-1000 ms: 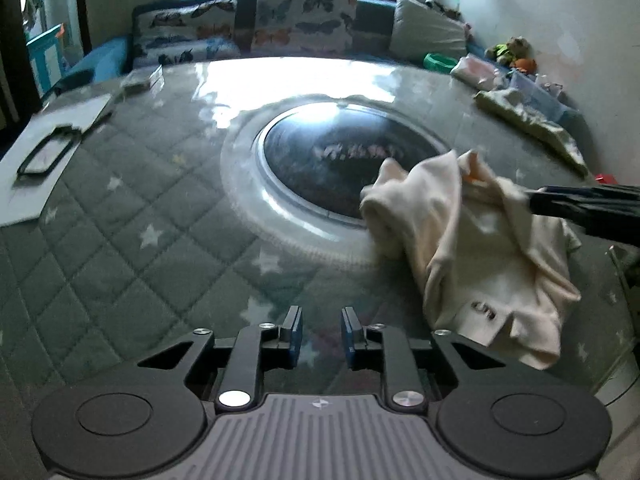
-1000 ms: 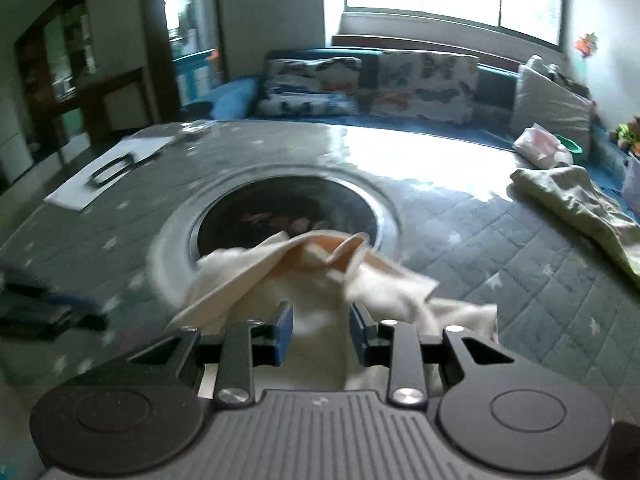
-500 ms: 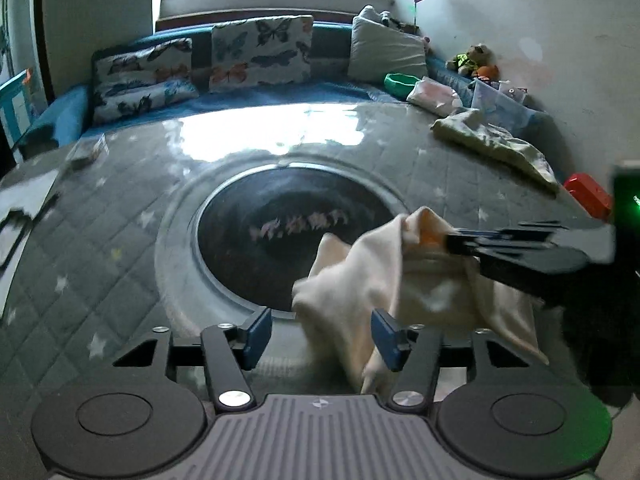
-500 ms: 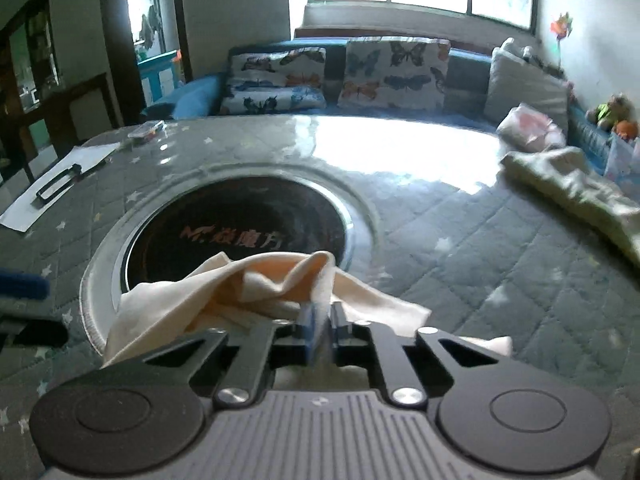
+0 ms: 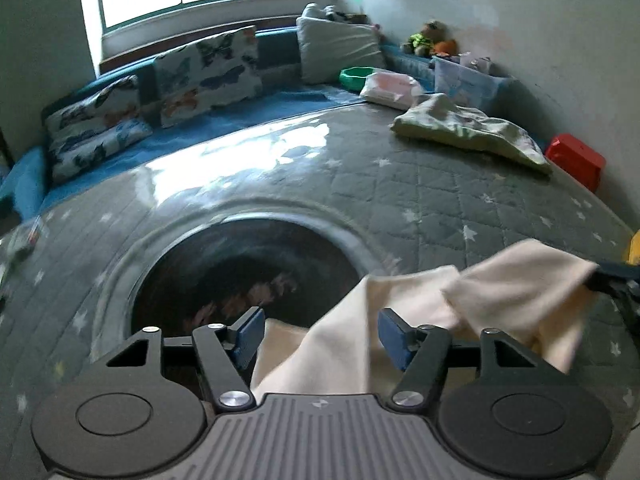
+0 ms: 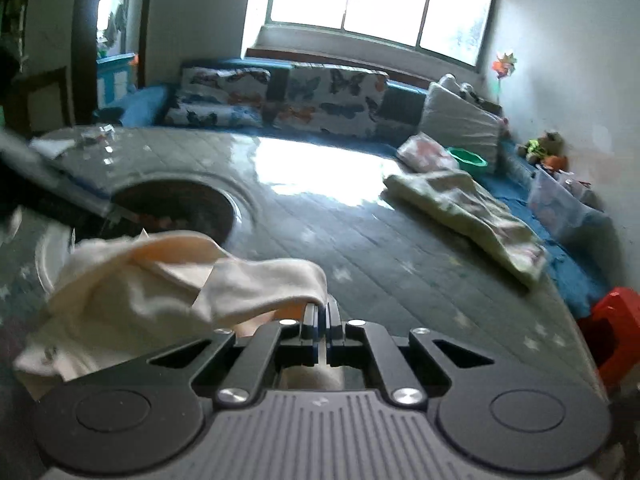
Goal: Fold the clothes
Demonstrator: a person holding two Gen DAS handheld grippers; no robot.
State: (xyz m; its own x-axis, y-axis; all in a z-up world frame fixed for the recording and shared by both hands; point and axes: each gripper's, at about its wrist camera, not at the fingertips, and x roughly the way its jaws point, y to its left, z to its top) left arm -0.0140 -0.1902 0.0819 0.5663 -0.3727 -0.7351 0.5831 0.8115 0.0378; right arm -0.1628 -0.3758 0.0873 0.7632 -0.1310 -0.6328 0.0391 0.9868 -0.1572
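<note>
A cream garment (image 5: 472,300) hangs lifted over the grey quilted table (image 5: 400,184), stretched toward the right edge of the left wrist view. My left gripper (image 5: 320,334) has its jaws opening wide, and a fold of the cream cloth lies between them without either pad pressing it. In the right wrist view the same cream garment (image 6: 152,280) is bunched to the left, and my right gripper (image 6: 320,312) is shut on its edge. The right gripper's dark tip (image 5: 612,276) shows at the garment's far corner.
A dark round inset (image 5: 248,264) sits in the table's middle. A pale green cloth (image 5: 464,128) lies at the far right, with a red box (image 5: 576,160) beyond it. Butterfly cushions (image 5: 208,68) line the blue bench. A clear bin (image 6: 560,204) stands by the wall.
The left gripper swung right over the cream garment and its jaws spread apart. The right gripper closed on the garment's edge and lifted it.
</note>
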